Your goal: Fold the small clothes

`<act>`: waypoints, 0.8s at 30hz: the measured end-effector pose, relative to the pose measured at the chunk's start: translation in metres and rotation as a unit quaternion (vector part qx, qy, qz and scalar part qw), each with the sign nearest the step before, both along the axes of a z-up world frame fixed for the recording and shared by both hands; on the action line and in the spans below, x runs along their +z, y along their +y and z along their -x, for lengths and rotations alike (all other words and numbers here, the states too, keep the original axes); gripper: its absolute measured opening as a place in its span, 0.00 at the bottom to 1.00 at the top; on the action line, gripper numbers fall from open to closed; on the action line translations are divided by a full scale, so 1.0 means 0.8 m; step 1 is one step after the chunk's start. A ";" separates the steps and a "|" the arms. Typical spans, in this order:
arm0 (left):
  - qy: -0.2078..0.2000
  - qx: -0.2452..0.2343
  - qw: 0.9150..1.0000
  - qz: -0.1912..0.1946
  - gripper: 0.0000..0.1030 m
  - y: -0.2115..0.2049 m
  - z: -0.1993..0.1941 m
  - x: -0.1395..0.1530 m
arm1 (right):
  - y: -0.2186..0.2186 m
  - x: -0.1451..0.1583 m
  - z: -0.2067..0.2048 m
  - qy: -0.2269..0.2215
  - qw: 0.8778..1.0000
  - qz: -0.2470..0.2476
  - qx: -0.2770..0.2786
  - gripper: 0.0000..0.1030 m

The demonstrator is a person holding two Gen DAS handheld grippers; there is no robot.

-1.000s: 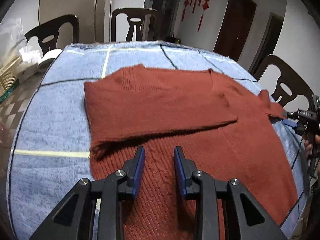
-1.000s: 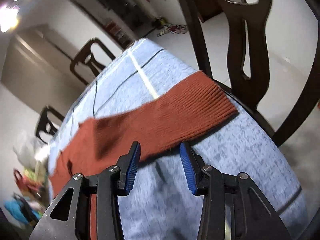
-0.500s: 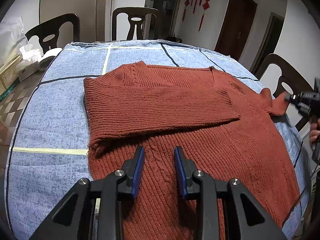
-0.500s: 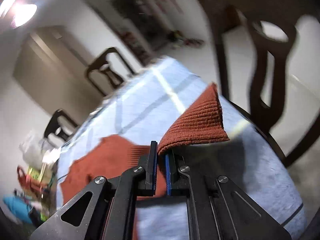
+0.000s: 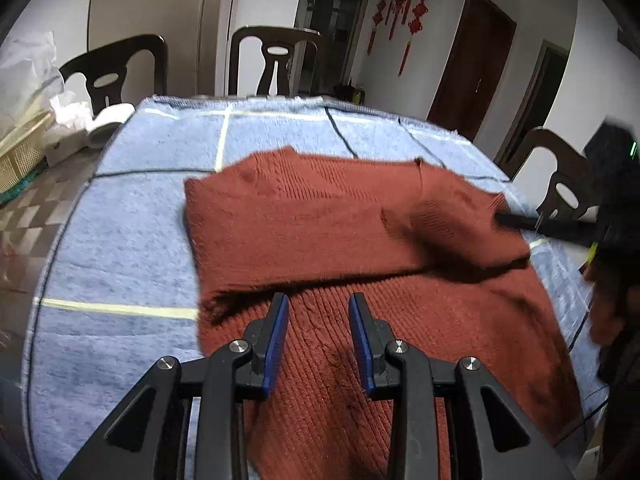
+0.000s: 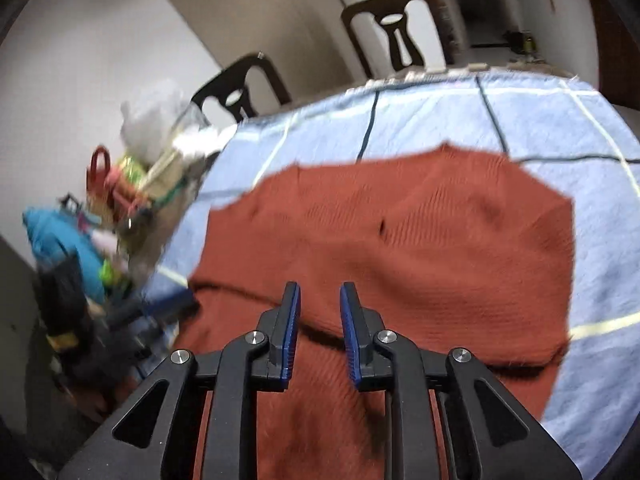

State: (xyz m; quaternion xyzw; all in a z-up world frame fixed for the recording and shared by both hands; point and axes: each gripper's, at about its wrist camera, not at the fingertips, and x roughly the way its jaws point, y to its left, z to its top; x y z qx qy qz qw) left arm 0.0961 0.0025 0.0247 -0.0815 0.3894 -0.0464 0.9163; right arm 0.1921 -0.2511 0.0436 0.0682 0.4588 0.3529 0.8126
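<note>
With both sleeves now lying across the rust-red knit sweater [image 5: 320, 232] on the blue-clothed desk [image 5: 132, 208], my left gripper [image 5: 318, 320] hovers empty, jaws apart — the right gripper [image 6: 319, 320] likewise. Next I'd grip the hem for the body fold.

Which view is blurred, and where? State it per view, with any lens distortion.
Left wrist view: mostly sharp, motion blur on the lifted sleeve of the rust-red knitted sweater; fisheye bends the blue checked table cover. Right wrist view: smeared throughout, worst over the clutter at left.

bare blue cloth [image 5: 120, 240] left, chairs [image 5: 276, 60] behind, clutter [image 6: 120, 184] beside
</note>
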 end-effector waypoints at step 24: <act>0.051 -0.100 0.990 0.081 0.05 -0.091 -0.131 0.001 | -0.116 -0.031 0.008 0.005 0.992 0.022 -0.121 0.21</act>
